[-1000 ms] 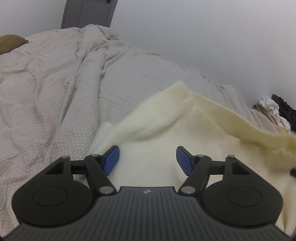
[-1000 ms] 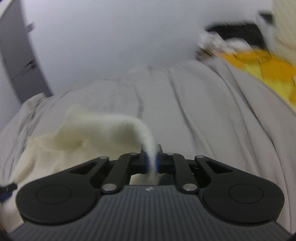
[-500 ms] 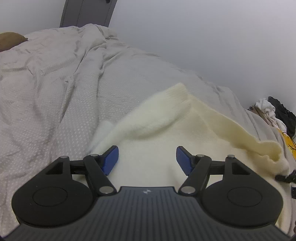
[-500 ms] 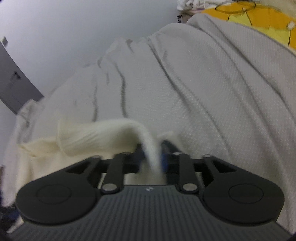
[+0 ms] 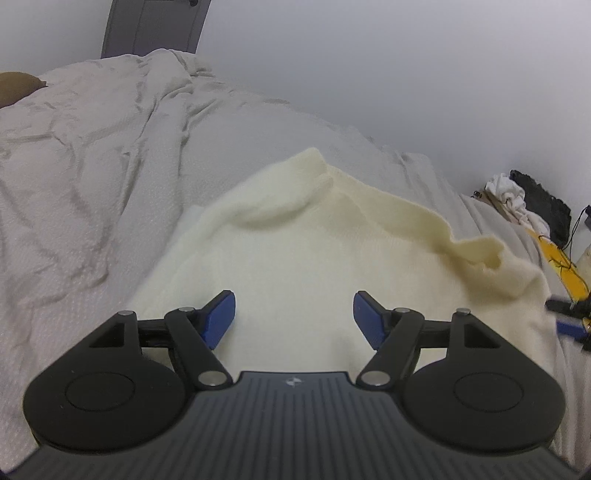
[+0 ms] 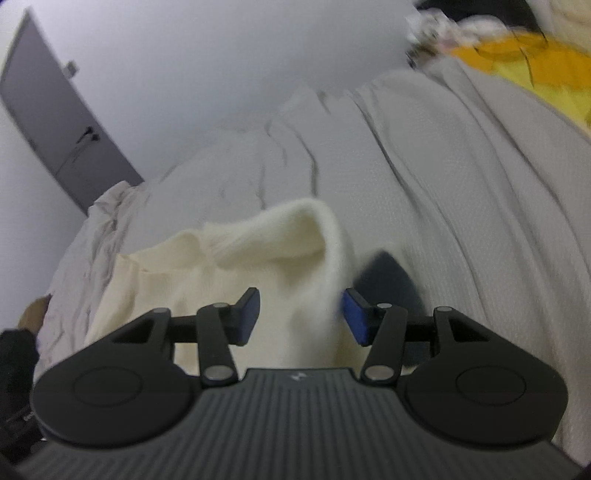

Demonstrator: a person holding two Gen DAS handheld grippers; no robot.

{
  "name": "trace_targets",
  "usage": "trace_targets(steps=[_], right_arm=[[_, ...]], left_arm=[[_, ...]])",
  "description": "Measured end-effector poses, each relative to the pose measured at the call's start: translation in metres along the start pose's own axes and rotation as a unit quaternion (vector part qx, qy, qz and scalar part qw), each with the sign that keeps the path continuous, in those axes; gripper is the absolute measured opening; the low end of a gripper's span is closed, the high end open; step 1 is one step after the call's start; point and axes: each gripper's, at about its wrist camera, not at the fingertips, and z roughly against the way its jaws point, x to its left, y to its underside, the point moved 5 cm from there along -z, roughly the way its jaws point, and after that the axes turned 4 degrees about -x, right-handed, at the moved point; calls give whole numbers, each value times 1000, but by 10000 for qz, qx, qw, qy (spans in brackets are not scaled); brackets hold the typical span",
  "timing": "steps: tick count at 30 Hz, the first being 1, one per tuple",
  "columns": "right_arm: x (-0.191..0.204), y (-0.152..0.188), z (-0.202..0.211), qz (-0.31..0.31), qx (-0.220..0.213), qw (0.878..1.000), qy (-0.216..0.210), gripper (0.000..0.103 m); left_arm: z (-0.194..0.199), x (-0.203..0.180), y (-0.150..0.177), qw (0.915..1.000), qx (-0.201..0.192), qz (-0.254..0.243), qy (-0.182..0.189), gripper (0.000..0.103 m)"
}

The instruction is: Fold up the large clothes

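Observation:
A cream knitted sweater (image 5: pixel 295 258) lies on a grey bed cover (image 5: pixel 92 184). My left gripper (image 5: pixel 294 319) is open and empty, hovering low over the sweater's body. A folded sleeve edge (image 5: pixel 424 218) runs across its far right side. In the right wrist view the sweater (image 6: pixel 221 266) shows with a raised fold of sleeve (image 6: pixel 317 243) standing between my right gripper's (image 6: pixel 301 315) blue pads (image 6: pixel 354 317). The jaws stand apart and do not clamp the cloth. The right gripper's tip also shows in the left wrist view (image 5: pixel 569 325) at the sweater's right edge.
The bed cover (image 6: pixel 461 203) is wrinkled and spreads far and right. A grey door (image 5: pixel 155 26) stands behind the bed, also seen in the right wrist view (image 6: pixel 55 122). A yellow item (image 6: pixel 535 70) and a pile of white and black things (image 5: pixel 524 199) lie at the far right.
My right gripper has opened and let go of the sleeve it was clamping; the sleeve now lies folded over the sweater. My left gripper stayed open, nearly still.

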Motion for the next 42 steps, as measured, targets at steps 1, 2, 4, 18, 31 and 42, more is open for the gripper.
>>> trace_targets(steps=[1, 2, 4, 18, 31, 42], right_arm=[[5, -2, 1, 171, -100, 9998, -59, 53], [12, -2, 2, 337, -163, 9992, -118, 53], [24, -2, 0, 654, -201, 9974, -221, 52], [63, 2, -75, 2428, 418, 9690, -194, 38], [7, -39, -173, 1725, 234, 9831, 564, 22], [-10, -36, -202, 1419, 362, 9871, 646, 21]], left_arm=[[2, 0, 2, 10000, 10, -8, -38, 75], [3, 1, 3, 10000, 19, -1, -70, 75], [2, 3, 3, 9999, 34, 50, -109, 75], [-13, 11, -1, 9996, 156, 122, -179, 75], [-27, 10, -7, 9994, 110, -157, -297, 75], [-49, 15, -10, 9990, 73, -238, -358, 76]])
